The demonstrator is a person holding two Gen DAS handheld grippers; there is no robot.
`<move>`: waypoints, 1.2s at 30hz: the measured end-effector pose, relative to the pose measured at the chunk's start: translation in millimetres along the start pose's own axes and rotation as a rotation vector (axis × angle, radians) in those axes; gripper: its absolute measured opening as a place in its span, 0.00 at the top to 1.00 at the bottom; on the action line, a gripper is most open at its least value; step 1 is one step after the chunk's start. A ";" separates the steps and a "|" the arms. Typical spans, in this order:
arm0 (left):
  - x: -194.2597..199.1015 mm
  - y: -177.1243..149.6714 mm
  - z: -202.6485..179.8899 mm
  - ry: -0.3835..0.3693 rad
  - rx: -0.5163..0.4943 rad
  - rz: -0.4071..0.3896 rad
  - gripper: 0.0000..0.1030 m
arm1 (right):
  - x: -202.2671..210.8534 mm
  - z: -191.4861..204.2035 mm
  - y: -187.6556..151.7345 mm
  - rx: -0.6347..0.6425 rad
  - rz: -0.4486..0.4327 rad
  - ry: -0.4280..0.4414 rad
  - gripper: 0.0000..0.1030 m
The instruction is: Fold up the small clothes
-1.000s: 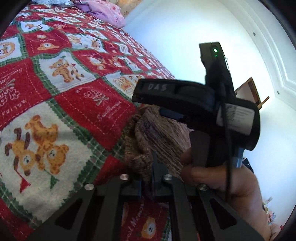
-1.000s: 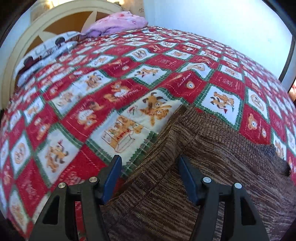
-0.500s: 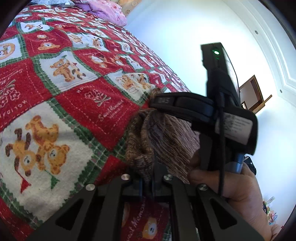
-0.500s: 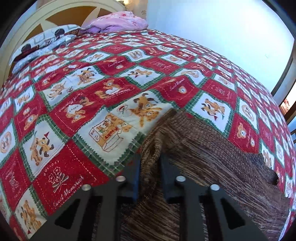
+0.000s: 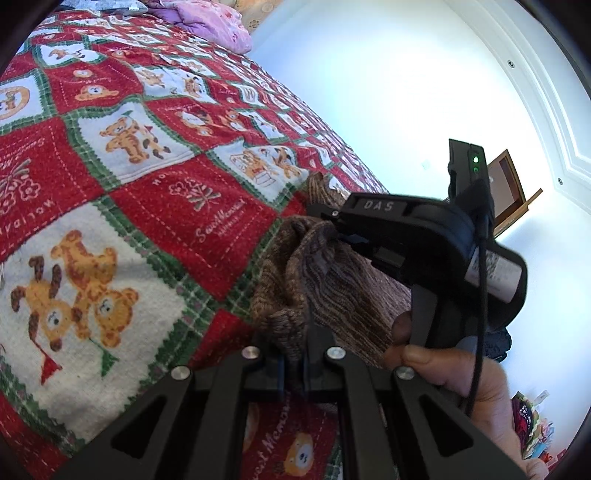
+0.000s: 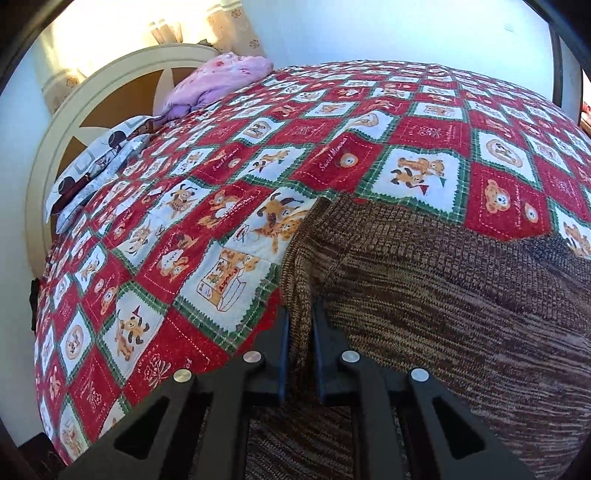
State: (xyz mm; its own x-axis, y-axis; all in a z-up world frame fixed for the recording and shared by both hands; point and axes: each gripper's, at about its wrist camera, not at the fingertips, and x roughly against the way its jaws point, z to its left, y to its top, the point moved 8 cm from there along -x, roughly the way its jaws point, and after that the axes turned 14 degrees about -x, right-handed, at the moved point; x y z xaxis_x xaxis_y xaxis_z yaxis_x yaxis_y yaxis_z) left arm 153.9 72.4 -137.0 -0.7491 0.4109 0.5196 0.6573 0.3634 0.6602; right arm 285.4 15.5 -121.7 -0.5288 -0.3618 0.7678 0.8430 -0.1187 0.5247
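Left wrist view, from the left edge: a red, white and green quilt (image 5: 122,206) printed with teddy bears covers the bed, and a purple blanket (image 5: 207,18) lies bunched at its far end. Low in the middle, the left gripper (image 5: 291,363) has its jaws pinched tight on a bunched edge of the brown knit garment (image 5: 332,291). Further right, the right gripper (image 5: 332,225) reaches in from the side and bites the same fabric, with the person's hand (image 5: 450,373) wrapped round its handle.

Right wrist view, from the left: a cream headboard (image 6: 88,96), a patterned pillow (image 6: 92,170) and the purple blanket sit at the far end of the quilt. The right gripper (image 6: 299,354) is closed narrowly on a raised fold of the garment, which spreads flat across the quilt to the right.
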 end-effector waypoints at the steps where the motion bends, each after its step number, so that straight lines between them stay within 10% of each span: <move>1: 0.4 -0.3 0.0 -0.001 0.001 0.000 0.90 | -0.8 0.9 -1.0 0.020 -0.008 0.001 0.89; 24: 2.0 1.4 -3.0 -0.020 -0.012 -0.010 0.93 | 11.3 -10.3 4.4 -0.107 -0.025 0.108 0.90; 36: 11.3 11.7 -61.1 0.011 -0.333 -0.003 0.94 | 73.5 -61.5 14.9 -0.256 -0.104 0.200 0.93</move>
State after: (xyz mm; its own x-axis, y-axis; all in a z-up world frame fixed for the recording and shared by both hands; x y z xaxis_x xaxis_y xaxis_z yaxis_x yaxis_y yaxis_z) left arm 148.1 30.2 -90.3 -0.7529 0.4006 0.5222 0.5934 0.0702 0.8018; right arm 265.2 -69.7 -80.0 -0.6048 -0.5065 0.6146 0.7964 -0.3837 0.4675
